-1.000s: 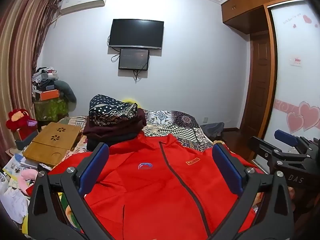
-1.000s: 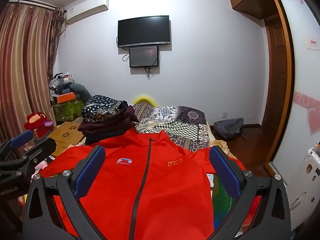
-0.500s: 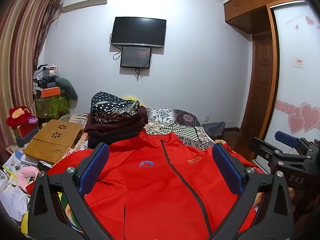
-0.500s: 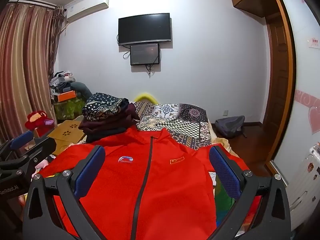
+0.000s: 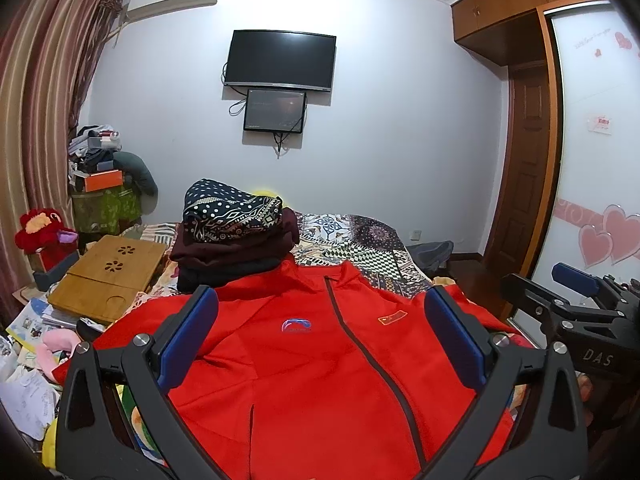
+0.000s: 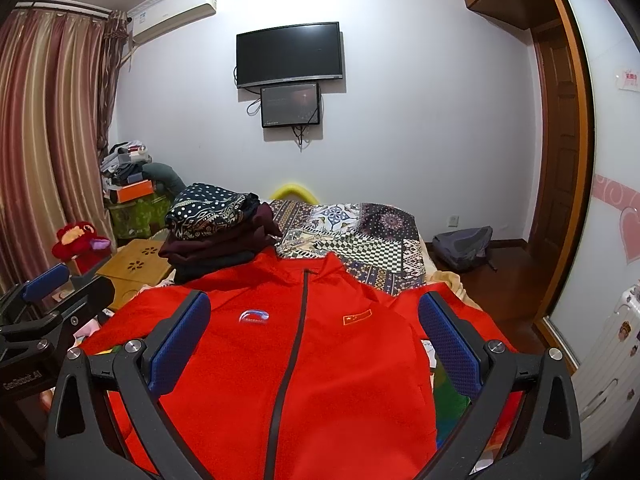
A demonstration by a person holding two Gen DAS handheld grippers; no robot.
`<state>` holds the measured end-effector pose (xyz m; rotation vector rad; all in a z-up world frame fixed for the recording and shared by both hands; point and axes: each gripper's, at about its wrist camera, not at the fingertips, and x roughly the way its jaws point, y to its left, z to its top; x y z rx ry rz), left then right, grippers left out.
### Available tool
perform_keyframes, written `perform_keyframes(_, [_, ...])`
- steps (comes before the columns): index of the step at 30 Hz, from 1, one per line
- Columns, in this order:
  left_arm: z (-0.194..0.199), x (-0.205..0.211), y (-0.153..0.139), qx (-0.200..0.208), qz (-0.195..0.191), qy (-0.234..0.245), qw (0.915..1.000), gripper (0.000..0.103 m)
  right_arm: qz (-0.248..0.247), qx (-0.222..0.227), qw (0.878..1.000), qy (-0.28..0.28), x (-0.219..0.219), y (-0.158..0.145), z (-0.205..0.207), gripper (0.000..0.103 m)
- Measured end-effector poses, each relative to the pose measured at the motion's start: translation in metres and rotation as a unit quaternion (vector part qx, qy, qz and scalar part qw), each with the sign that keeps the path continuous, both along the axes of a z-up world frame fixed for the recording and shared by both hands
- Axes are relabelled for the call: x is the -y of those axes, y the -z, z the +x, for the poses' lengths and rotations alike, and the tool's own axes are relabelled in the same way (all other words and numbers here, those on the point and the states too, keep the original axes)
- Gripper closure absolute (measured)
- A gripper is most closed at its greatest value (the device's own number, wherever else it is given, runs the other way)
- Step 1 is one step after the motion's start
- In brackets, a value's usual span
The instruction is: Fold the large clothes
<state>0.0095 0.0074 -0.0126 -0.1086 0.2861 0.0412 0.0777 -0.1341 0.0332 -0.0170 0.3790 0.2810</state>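
**Bedroom, bed in use as folding surface: one jacket laid out, not yet folded**

Setting: a bedroom; the work surface was a bed [image 6: 376, 236] under a patchwork cover, with clutter along its left side.

Item 1. Left gripper [image 5: 320, 340]: nearest the camera in its own view, blue-padded fingers spread wide, nothing between them, hanging above the jacket.

Item 2. Right gripper [image 6: 314, 338]: likewise spread and empty above the jacket. Each tool showed at the edge of the other's view, side by side.

Item 3. Red jacket [image 6: 288, 376]: spread front-up across the near end of the bed, dark zip closed down the middle, collar pointing away, a logo on one chest and a small flag patch on the other. Sleeves ran out to either side; their ends were hidden. No fold was visible in it.

Item 4. Stack of folded clothes [image 5: 234, 240]: just beyond the collar, to the left; dark garments topped by a dotted, patterned one.

Item 5. Wooden lap tray [image 5: 108, 272]: left of the stack.

Item 6. Television [image 6: 290, 54]: on the far wall, a smaller screen below it.

Progress, judged: several pieces appeared done and stacked; the jacket was laid out ready, with every fold and the stacking left to do.
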Motion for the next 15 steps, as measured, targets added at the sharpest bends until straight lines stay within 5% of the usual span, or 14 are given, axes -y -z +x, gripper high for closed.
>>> perform_keyframes(15, [0.0042, -0.0015, 0.0032, -0.004, -0.002, 0.000, 1.0000, 0.000, 0.001, -0.004, 1.000, -0.001, 0.0010, 0.0003, 0.0010, 0.000])
